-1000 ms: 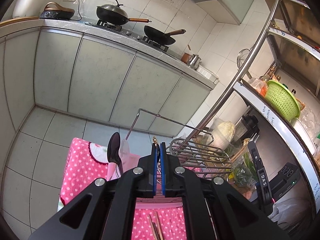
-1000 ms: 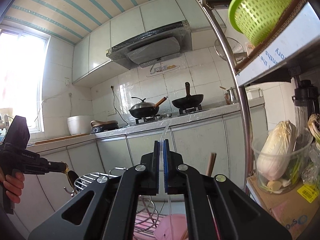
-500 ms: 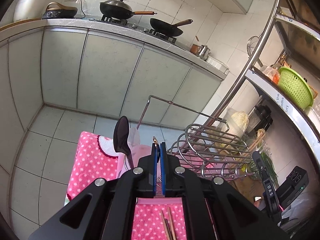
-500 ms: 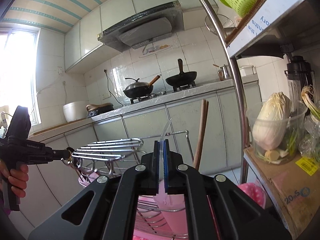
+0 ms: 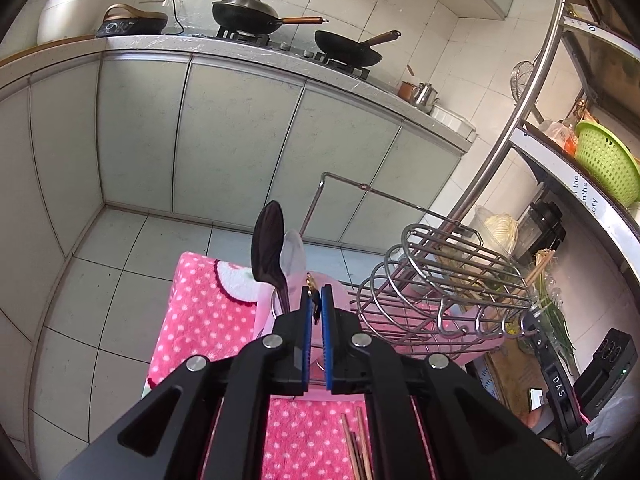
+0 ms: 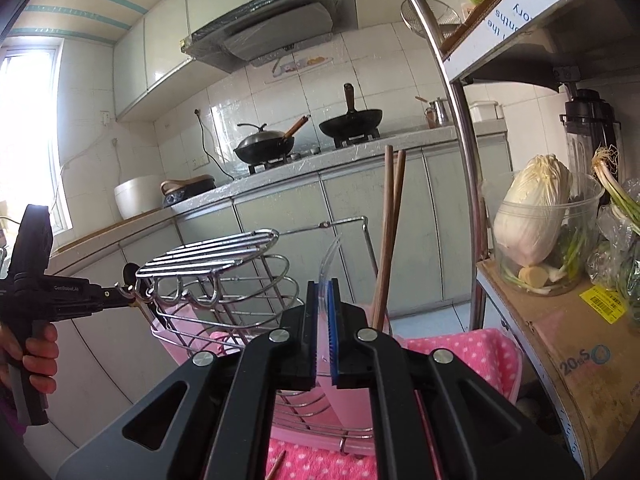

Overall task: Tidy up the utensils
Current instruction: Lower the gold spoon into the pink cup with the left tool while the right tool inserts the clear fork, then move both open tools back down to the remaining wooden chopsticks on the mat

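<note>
utensils: dark spoon and clear spoon upright in pink holder beside wire rack on pink-cloth surface. both tools came down since a second ago. left tool nips thin gold-tipped piece, jaws starting to part. right tool opening around clear handle; drop-off likely.

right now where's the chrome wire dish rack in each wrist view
Left wrist: the chrome wire dish rack sits right of centre, just beyond the left gripper.
Right wrist: the rack sits left of centre, beside the right gripper.
Shared landmark: the black lidded wok on the stove.
</note>
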{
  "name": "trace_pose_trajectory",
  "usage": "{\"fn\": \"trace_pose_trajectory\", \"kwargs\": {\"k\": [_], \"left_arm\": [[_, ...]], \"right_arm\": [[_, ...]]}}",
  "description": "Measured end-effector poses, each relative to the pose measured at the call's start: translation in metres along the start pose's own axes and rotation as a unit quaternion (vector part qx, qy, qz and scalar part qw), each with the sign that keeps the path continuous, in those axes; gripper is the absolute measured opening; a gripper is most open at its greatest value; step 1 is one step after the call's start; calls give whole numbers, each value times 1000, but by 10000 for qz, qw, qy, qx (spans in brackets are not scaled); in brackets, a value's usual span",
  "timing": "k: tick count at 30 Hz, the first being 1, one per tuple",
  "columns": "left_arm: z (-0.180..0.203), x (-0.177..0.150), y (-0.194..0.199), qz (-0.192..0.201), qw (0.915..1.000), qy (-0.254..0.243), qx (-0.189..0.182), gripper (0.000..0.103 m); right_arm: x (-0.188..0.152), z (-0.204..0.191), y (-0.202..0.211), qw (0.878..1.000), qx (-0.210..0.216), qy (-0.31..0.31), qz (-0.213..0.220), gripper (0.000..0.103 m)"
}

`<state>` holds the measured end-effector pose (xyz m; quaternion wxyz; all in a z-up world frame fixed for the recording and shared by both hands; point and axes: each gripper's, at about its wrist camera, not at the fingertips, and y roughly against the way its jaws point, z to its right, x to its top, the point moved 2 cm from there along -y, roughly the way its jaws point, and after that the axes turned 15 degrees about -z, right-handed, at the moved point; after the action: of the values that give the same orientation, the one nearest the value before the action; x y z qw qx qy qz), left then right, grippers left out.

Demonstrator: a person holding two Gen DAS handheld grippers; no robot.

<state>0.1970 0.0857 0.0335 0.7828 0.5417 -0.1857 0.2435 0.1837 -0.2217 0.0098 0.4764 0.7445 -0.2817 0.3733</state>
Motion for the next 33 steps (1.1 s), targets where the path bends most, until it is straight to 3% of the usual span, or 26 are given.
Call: {"fn": "trace_pose_trajectory", "kwargs": {"k": [1,3,4,6,7,15,26,33], "left_arm": [[0,-1,0,-14,10000,-3,18,4],[1,-2,2,28,9999,-58,113,9],[1,-3,3,62,9998,-88,167,11],[2,-5,5,95,9996,-115,222,26],[2,-5,6,99,9996,-104,238,27],[-3,-15,18,117,9996,70,228,29],[12,-47,41,93,9996,-164,206,30],[22,-82,17,-505,9978,-417,57,30]], "right_arm": [[-1,1,0,10000,-2,-36,-45,17],[-3,3,1,9999,19,-104,-78,40],[-5,3,2,9999,4,-111,-78,42],[-7,1,5,9999,6,-93,-109,43],[-8,1,5,9999,3,-91,-132,43],[-18,-4,17,9995,37,-93,-312,44],[-46,-13,37,9970,95,-96,-764,44],[-80,-15,35,9888,24,-223,-1473,44]]}}
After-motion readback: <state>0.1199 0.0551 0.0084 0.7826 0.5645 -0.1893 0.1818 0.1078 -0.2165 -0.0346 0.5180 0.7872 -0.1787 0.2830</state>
